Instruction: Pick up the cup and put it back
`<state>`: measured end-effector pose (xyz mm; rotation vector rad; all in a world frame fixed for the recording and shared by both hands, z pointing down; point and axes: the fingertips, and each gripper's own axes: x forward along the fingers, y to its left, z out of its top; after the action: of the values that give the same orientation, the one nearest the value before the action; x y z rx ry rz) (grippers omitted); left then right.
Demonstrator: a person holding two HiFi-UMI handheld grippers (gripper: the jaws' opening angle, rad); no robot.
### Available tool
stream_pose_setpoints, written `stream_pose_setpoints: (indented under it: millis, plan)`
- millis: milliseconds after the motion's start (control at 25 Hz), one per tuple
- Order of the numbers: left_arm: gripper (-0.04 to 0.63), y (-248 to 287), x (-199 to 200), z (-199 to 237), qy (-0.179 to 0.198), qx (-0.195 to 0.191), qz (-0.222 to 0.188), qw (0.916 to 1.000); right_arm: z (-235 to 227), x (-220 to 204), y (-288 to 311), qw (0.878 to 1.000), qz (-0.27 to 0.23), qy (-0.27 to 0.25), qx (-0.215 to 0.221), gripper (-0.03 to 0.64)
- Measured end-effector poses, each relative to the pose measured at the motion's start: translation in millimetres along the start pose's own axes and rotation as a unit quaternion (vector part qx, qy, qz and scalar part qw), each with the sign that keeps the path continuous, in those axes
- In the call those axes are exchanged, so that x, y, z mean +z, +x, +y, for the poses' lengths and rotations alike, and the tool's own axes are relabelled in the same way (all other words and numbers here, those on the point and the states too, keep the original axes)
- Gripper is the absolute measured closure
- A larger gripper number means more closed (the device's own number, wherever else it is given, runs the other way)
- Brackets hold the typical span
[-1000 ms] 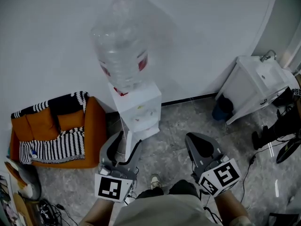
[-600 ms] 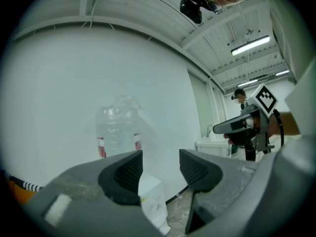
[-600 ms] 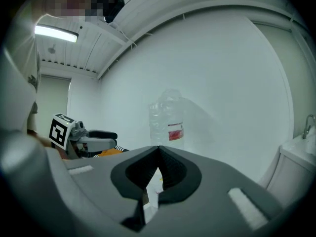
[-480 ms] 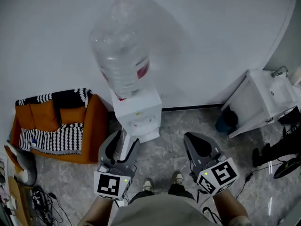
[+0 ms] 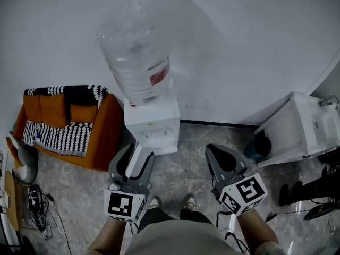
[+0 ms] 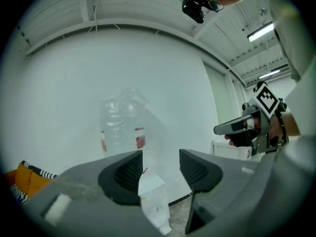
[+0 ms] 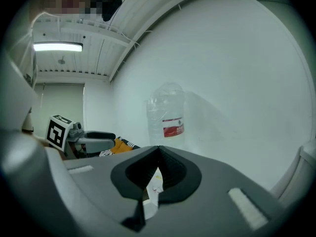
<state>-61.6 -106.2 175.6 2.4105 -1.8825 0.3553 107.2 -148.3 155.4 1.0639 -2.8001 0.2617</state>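
Note:
No cup shows in any view. A white water dispenser (image 5: 151, 126) with a big clear bottle (image 5: 135, 52) stands against the wall, just ahead of both grippers. My left gripper (image 5: 135, 161) points at its base, jaws apart and nothing between them. In the left gripper view the dispenser (image 6: 154, 201) shows through the gap of the left gripper (image 6: 160, 169). My right gripper (image 5: 223, 157) hovers over the floor right of the dispenser. In the right gripper view the right gripper (image 7: 158, 154) has its jaw tips touching, holding nothing.
An orange sofa (image 5: 103, 137) with a striped blanket (image 5: 56, 139) stands left of the dispenser. A white cabinet (image 5: 300, 134) with a dark bin (image 5: 258, 144) beside it stands at the right. Cables lie on the floor at the lower left (image 5: 40, 206). The person's shoes (image 5: 170, 202) stand on grey floor.
The dispenser has drawn closer to both grippers and sits more centred. The sofa and cabinet have slid outward in the picture. Neither gripper's jaws have changed.

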Motion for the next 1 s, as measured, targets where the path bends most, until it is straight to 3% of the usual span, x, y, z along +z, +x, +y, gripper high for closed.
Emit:
stream_pose_setpoints:
  millis: [120,360,520,640,1000]
  plan:
    - [0.365,8,-4,-4,-0.008,0.013,-0.010,0.9998,-10,-5,3,1.000,0.004,0.002,0.010,0.614]
    - [0.365,17,-32,2,-0.007,0.021,0.025,0.9995,-19,-22,23,1.000,0.005,0.001,0.017,0.614]
    - [0.365,30,-49,7,-0.005,0.025,0.005,0.9997,-26,-39,37,1.000,-0.003,-0.008,0.018,0.614]
    - [0.365,41,-67,9,-0.018,0.030,-0.025,0.9991,-29,-62,47,1.000,-0.008,-0.012,0.019,0.614]
    - [0.365,75,-166,17,-0.008,0.024,-0.039,0.9989,-47,-161,86,1.000,-0.020,-0.004,0.008,0.614]
